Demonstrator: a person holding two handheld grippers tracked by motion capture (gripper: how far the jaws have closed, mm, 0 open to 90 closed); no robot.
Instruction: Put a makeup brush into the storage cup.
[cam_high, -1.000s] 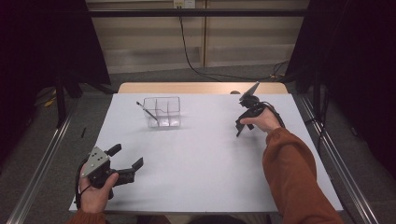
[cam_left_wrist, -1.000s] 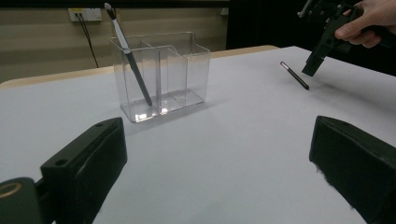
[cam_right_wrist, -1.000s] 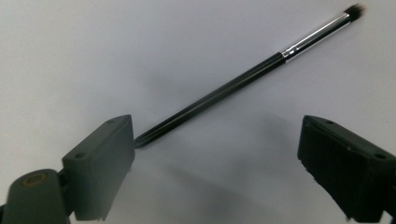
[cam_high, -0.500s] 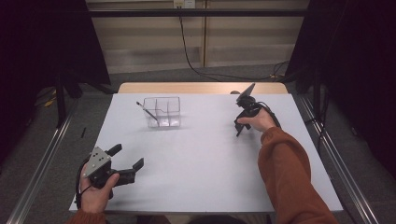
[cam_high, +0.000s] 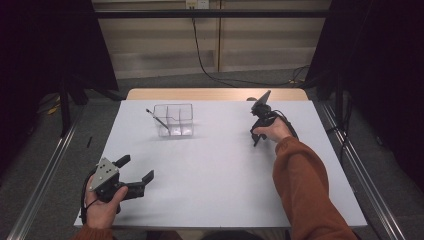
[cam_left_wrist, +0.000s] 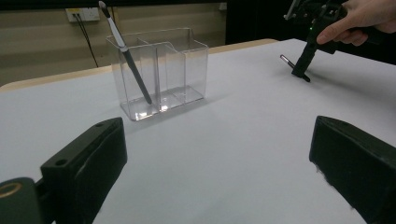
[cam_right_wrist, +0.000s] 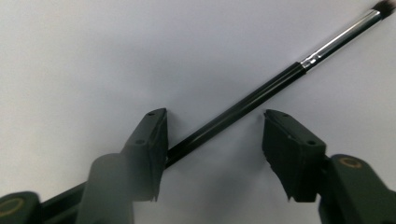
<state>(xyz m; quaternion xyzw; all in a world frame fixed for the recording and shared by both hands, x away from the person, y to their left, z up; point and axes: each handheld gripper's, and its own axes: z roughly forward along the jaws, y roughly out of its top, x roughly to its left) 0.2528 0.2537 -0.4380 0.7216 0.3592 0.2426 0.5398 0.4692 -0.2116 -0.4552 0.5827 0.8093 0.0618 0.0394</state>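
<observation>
Two tongs | right tongs (cam_right_wrist: 212, 140) closing astride brush (cam_right_wrist: 261, 93), ungripped | left tongs (cam_high: 134, 172) wide | organizer (cam_high: 174, 119) apart

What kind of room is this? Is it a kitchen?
Not a kitchen; it looks like a lab or test room. A bare white table stands between dark curtains, cables run across the floor, and a person works with handheld grippers, the left gripper resting on the table.

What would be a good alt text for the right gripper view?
A slim black makeup brush with a silver ferrule lies on a white table, between the half-open black jaws of the right gripper, which have just been closing around it.
</observation>
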